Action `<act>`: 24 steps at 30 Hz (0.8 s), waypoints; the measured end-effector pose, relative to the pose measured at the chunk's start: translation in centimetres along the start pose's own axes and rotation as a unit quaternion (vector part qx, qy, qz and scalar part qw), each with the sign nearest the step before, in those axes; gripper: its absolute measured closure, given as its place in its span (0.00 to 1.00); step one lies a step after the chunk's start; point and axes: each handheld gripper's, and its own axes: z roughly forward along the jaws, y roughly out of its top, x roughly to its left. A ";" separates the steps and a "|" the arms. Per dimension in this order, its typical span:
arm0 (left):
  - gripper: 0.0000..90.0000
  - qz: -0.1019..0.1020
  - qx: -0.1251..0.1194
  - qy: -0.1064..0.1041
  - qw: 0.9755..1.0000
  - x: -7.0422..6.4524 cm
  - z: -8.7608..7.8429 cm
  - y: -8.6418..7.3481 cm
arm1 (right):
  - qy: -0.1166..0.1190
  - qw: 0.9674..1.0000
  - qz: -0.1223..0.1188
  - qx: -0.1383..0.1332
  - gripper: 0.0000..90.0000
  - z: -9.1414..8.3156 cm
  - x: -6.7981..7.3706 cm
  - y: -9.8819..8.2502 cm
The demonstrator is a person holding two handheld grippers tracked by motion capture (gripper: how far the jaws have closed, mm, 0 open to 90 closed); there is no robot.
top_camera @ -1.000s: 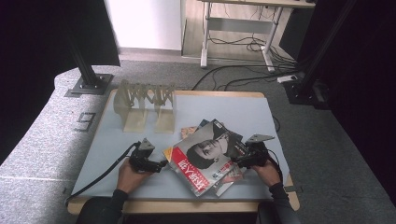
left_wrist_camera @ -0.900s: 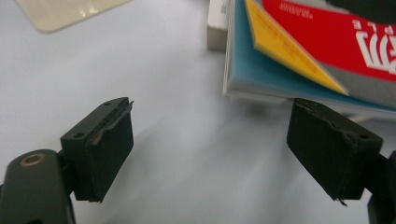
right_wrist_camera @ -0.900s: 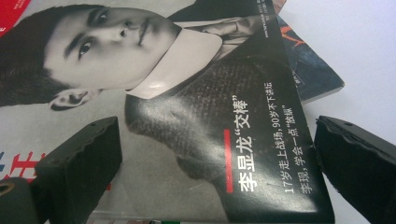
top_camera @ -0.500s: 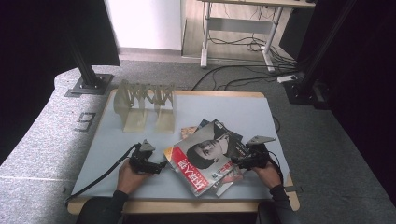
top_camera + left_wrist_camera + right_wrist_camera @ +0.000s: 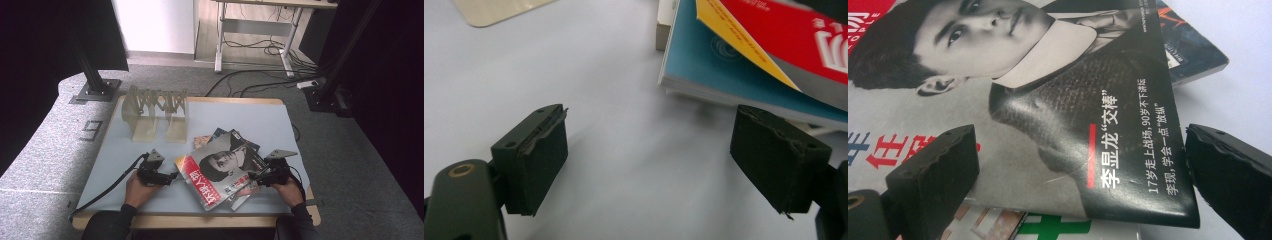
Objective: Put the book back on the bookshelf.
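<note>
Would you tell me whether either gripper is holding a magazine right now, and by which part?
Nothing is held. The left gripper stands open over bare table beside the stack; the right gripper is open around the top magazine's corner.

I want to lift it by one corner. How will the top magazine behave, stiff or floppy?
The top magazine is probably floppy: it looks thin, and its cover corner already curls. The glossy cover may slip over the stack of magazines beneath. It seems light.
</note>
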 end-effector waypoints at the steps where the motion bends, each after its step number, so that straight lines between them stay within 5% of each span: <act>1: 0.17 -0.006 -0.012 -0.010 1.000 0.1 -0.3 -0.1 | 0.000 1.000 -0.001 0.000 0.02 0.0 0.0 0.0; 5: 0.17 -0.007 -0.032 -0.033 0.999 -0.2 -0.6 0.3 | -0.003 1.000 0.001 -0.002 0.02 -0.1 0.1 -0.1; 11: 0.17 0.014 -0.005 -0.015 1.000 -1.0 0.8 0.6 | -0.003 1.000 0.002 -0.001 0.02 -0.2 0.3 -0.3; 24: 0.17 0.019 0.010 0.002 1.000 -0.4 2.1 1.4 | 0.000 1.000 0.012 0.001 0.02 -0.8 0.9 -0.9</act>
